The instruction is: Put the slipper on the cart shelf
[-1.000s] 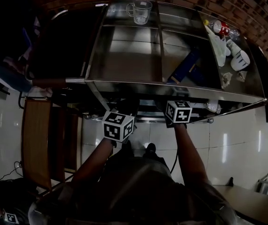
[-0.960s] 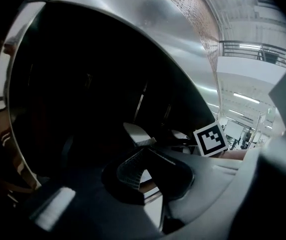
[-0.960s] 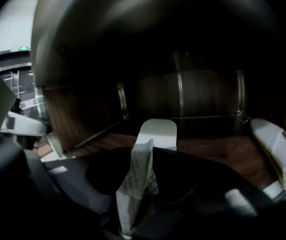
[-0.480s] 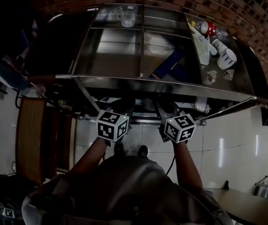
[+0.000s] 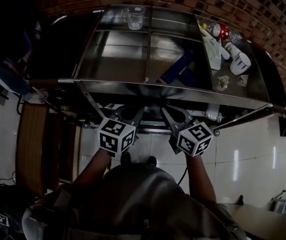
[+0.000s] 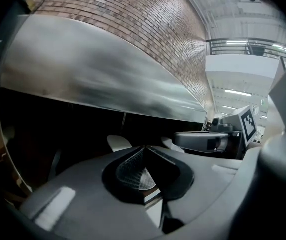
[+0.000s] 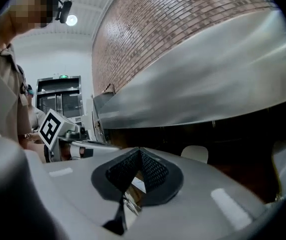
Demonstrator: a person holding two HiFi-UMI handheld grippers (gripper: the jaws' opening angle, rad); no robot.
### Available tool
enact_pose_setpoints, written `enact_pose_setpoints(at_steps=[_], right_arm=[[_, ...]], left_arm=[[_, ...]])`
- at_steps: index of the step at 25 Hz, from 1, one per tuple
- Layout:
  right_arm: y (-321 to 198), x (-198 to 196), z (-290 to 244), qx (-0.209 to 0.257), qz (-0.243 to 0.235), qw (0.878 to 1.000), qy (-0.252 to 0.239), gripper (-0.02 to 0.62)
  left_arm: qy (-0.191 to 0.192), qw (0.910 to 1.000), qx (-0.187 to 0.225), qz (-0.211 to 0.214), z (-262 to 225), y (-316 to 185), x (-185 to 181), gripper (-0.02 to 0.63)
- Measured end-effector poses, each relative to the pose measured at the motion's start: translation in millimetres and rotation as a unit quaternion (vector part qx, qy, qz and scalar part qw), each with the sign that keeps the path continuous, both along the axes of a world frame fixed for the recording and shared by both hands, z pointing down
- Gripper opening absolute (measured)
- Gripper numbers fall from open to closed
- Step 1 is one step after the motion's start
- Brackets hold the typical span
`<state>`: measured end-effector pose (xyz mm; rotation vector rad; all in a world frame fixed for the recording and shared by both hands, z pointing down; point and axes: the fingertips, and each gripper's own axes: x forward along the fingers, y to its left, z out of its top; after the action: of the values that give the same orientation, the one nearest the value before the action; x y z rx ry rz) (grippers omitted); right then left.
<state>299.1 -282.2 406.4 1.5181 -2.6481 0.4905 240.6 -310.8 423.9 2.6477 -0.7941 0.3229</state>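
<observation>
Moved since a second ago: right marker cube now sits lower in the head view, clear of the front rim of the cart; left marker cube has edged a little to the left
Grip of right tongs: clenched tip to tip with nothing between the mesh pads, where a second ago they stood wide apart
Grip of left tongs: likewise clamped together on nothing
Where the slipper is: in neither tongs; both gripper views show a pale rounded shape in the dark space under the steel top, which I take for it, though it is too dim to be sure
On the top tray: glass jug at the back, blue oblong thing I cannot identify, white mug at the right end
Meaning for the task: I judge the slipper let go on the lower shelf and the placing done, with only the drawing away left
Other difference: whole cart lies further left in the head view, so my head has shifted; things on top keep their places
</observation>
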Motion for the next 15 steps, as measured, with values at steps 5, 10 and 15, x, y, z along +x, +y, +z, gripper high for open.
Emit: enact_pose_setpoints(at_steps=[5,10,15], right_arm=[[-1.5,1.1,0.9,-0.004,-0.009,1.0,0.0,0.0],[-3.1,-1.0,-1.8,-0.002,-0.016,1.0,0.0,0.0],[-3.1,-0.8,-3.4,0.0,-0.02,1.0,-0.002,0.0]], left_arm=[[0.004,1.0,0.002,-0.004,-1.9,-0.9,1.4,0.008],[0.005,1.0,0.002,-0.004,-2.5,2.0,3.5,0.008],[0.006,1.0,0.0,-0.003,-1.1,3.7,6.4,0.008]])
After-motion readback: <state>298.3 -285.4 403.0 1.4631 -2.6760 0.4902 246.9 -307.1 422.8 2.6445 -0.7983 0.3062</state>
